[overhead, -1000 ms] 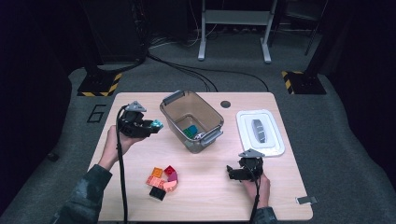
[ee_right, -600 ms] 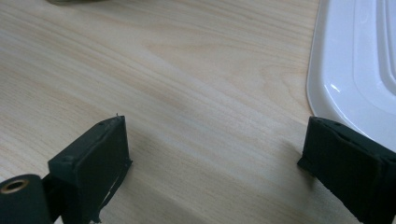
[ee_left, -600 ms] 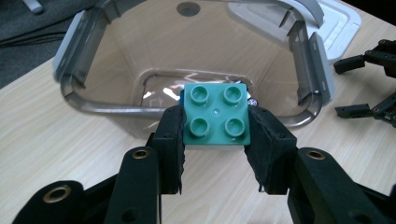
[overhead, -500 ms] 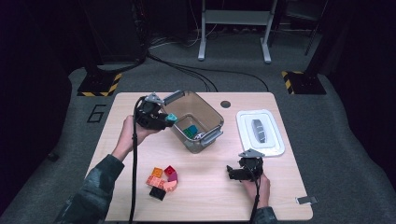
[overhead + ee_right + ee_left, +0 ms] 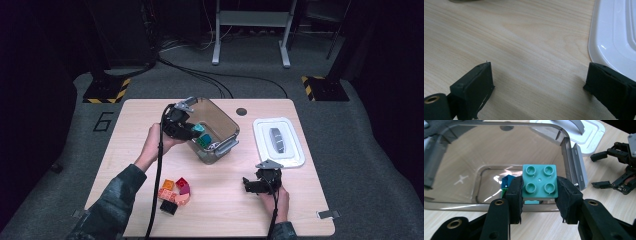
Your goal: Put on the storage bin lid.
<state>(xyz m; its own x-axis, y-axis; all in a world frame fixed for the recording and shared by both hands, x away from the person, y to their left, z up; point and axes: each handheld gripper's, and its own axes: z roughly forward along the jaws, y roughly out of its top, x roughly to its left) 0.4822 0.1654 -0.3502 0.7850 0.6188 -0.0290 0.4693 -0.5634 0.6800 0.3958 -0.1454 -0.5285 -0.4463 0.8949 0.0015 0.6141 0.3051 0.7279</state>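
Right now the left gripper (image 5: 539, 202) pinches a teal square plastic building brick with four studs (image 5: 539, 181) between its two black pads, one pad on each side of the brick. It holds the brick over the near rim of the clear plastic storage bin with grey clip handles (image 5: 456, 173); in the high view the left gripper (image 5: 192, 131) sits at the bin's (image 5: 227, 125) left edge. On the bin's floor lie a blue brick (image 5: 507, 182) and, just beside it, a green piece mostly hidden behind the left pad.

To the right of the bin the white plastic lid with a grey handle (image 5: 292, 150) lies flat on the light wooden table (image 5: 130, 120). The right gripper (image 5: 253, 184) rests low over the table's near right part, just in front of the lid, its jaws spread wide with only bare wood between them. A small heap of red, orange, pink and black bricks (image 5: 174, 194) lies on the table's near left part, well apart from the bin.
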